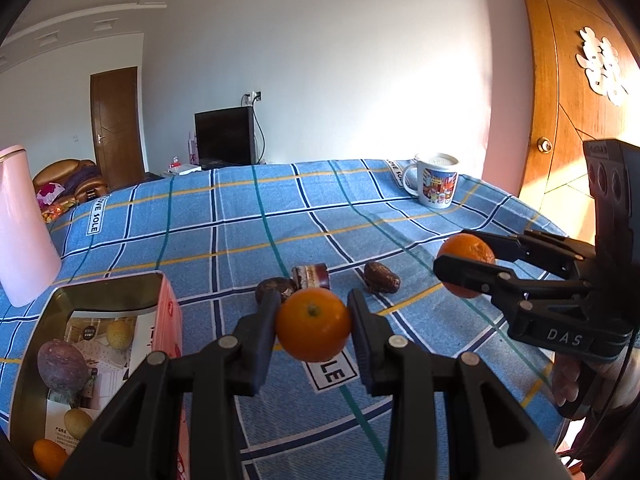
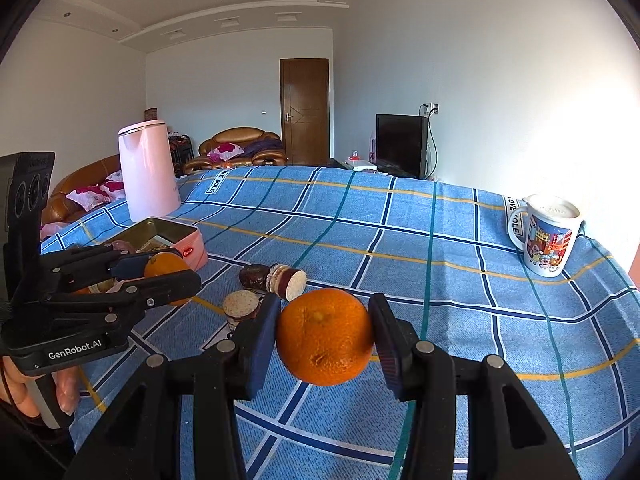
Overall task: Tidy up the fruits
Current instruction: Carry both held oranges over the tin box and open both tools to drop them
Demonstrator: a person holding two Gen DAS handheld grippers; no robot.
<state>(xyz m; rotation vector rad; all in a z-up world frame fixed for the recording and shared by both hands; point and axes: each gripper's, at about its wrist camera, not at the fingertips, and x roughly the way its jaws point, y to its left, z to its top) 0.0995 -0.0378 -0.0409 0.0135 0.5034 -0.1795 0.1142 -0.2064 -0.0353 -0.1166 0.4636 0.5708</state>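
two handheld grippers above a table covered in a blue plaid cloth [image 1: 248,216], each clamped on an orange.

left gripper [image 1: 313,322]: closed on a small smooth orange [image 1: 313,324], pinched between both pads and lifted clear of the cloth. seen from the right wrist at far left [image 2: 168,280], just beside the open metal tin [image 2: 176,236].

right gripper [image 2: 325,334]: closed on a larger, dimpled orange [image 2: 325,336], also held off the cloth. seen from the left wrist at right [image 1: 466,270], above the near right part of the table.

open metal tin with pink sides [image 1: 168,304] at the near left of the table; inside, a purple passion fruit [image 1: 62,364], two pale yellow-green fruits [image 1: 78,422] and a small orange fruit [image 1: 48,456], lying on printed paper.

on the cloth between the grippers: two dark brown wrinkled fruits [image 1: 380,278], [image 1: 276,290], and small round chocolate-rimmed snacks [image 2: 286,282], [image 2: 240,308].

pink kettle [image 2: 148,168] at the far left of the table, just beyond the tin. cartoon-printed white mug [image 2: 548,236] at the far right edge.
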